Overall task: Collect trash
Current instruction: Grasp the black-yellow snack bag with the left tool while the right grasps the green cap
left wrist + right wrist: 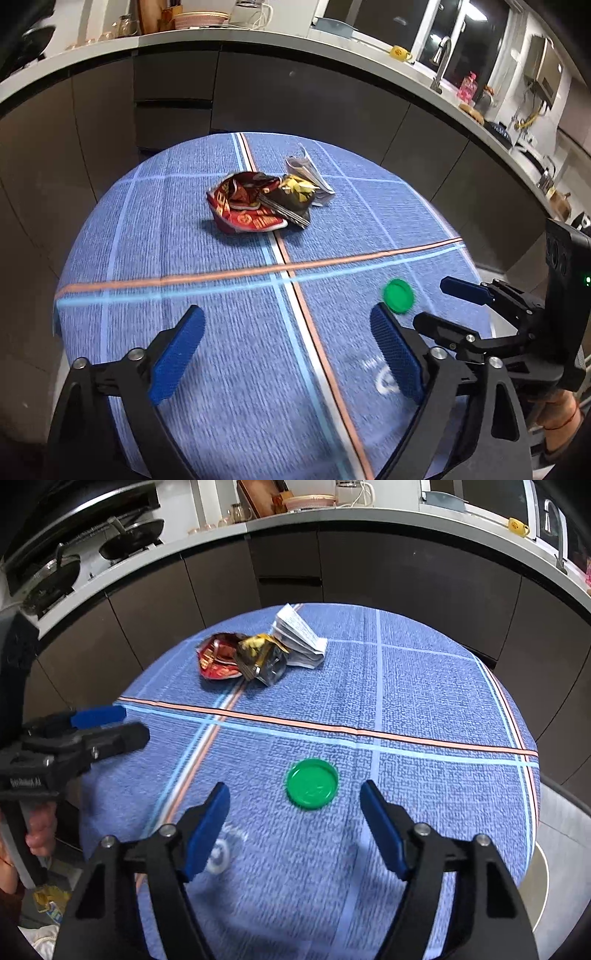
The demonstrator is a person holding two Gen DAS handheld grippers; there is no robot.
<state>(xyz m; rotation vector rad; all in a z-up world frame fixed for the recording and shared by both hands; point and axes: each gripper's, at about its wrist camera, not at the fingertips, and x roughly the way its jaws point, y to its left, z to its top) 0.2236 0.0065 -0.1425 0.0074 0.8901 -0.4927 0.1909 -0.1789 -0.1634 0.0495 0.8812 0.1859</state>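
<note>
A green round lid (pixel 312 783) lies flat on the blue checked tablecloth (pixel 424 686), just ahead of my open, empty right gripper (pixel 295 794); it also shows in the left wrist view (pixel 398 295). Farther back lie a crumpled red snack wrapper (pixel 243 210), a dark and yellow wrapper (pixel 295 192) and a folded paper wad (pixel 308 173). My left gripper (pixel 286 321) is open and empty over the near part of the table, well short of the wrappers. The right gripper (pixel 428 299) shows at the right of the left wrist view.
The round table stands before dark kitchen cabinets (pixel 173 92). The counter above holds bowls and jars (pixel 199 18), a yellow cup (pixel 400 52) and a sink tap (pixel 441 55). Pans sit on the stove (pixel 74 554) at the left. Some trash lies on the floor (pixel 50 901).
</note>
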